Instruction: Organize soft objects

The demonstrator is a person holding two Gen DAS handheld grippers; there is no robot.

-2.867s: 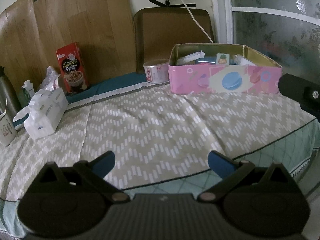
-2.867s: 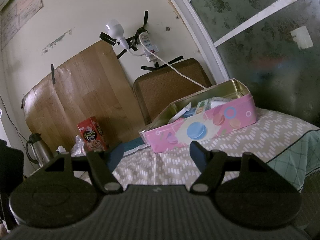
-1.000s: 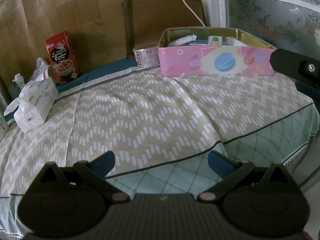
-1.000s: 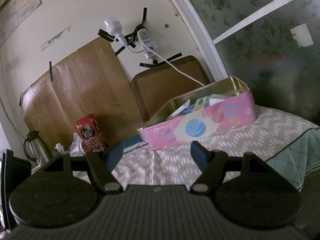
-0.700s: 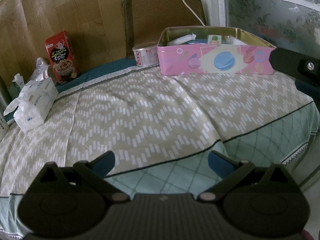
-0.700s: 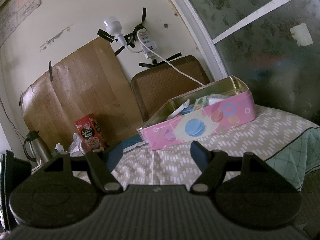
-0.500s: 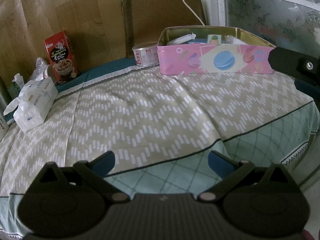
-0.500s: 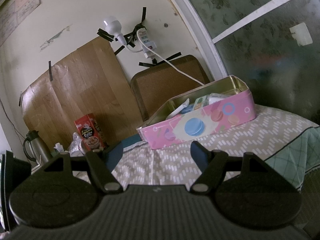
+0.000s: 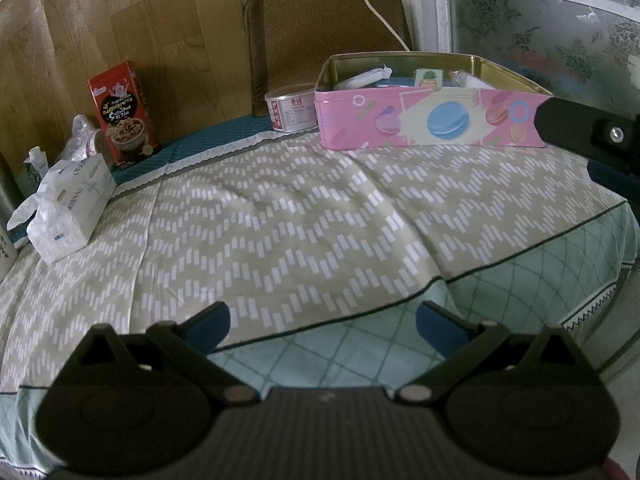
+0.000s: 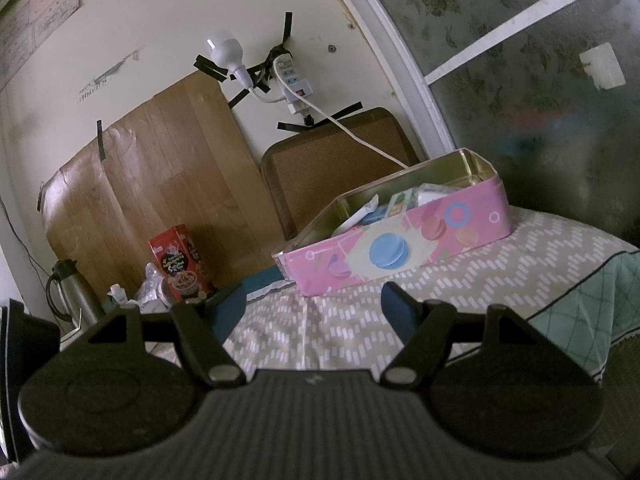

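A pink tin box (image 9: 432, 120) with macaron pictures stands open at the far right of the table; it holds several small packets (image 9: 429, 78). It also shows in the right wrist view (image 10: 396, 252). A white tissue pack (image 9: 70, 208) lies at the far left. My left gripper (image 9: 322, 322) is open and empty over the table's near edge. My right gripper (image 10: 314, 306) is open and empty, raised in front of the tin; its body shows at the right edge of the left wrist view (image 9: 592, 134).
A zigzag-patterned cloth (image 9: 280, 220) covers the table. A red snack box (image 9: 124, 116), a round can (image 9: 292, 108) and a plastic bag (image 9: 82, 140) stand along the back. A metal flask (image 10: 68, 296) is at the far left. A chair back (image 9: 324, 24) is behind the table.
Nearly nothing over the last second. Compared with 2.9 s ago, my left gripper has pulled back toward the table's near edge. Both grippers stay open.
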